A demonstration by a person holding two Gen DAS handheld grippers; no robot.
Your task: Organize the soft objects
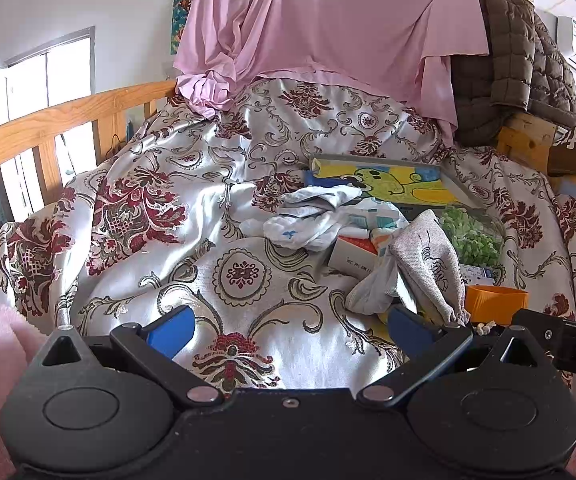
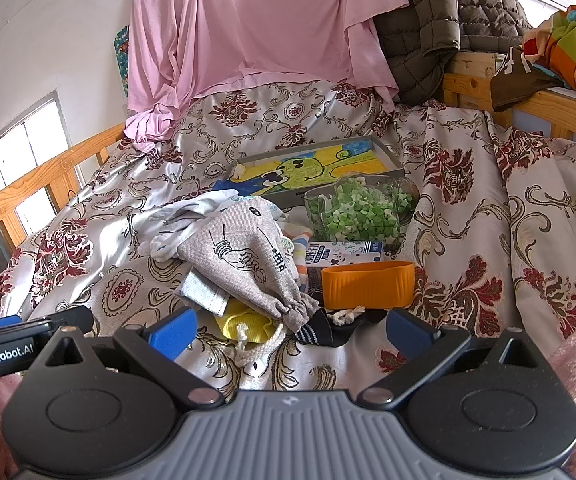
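**Soft stuff piled mid-bed, both claws wide open**

Clear jar (image 2: 357, 216) lying on its side, packed with little green bits. Shallow grey box (image 2: 315, 164) behind it, holding a yellow-green cartoon drawing. Orange silicone band (image 2: 367, 284) in front of the jar, small printed carton (image 2: 343, 252) wedged between. Pink sheet (image 2: 256, 24) and quilted jacket (image 2: 447, 20) draped at the head of the bed (image 2: 487, 184).

Grey drawstring pouch (image 2: 248, 256) just ahead of the right claw (image 2: 289, 332), closer to its left finger, yellow cloth (image 2: 244, 326) and black striped sock (image 2: 323, 332) right between the fingers. White socks (image 1: 311, 220) well ahead of the left claw (image 1: 289, 330). Both claws spread apart, gripping nothing.
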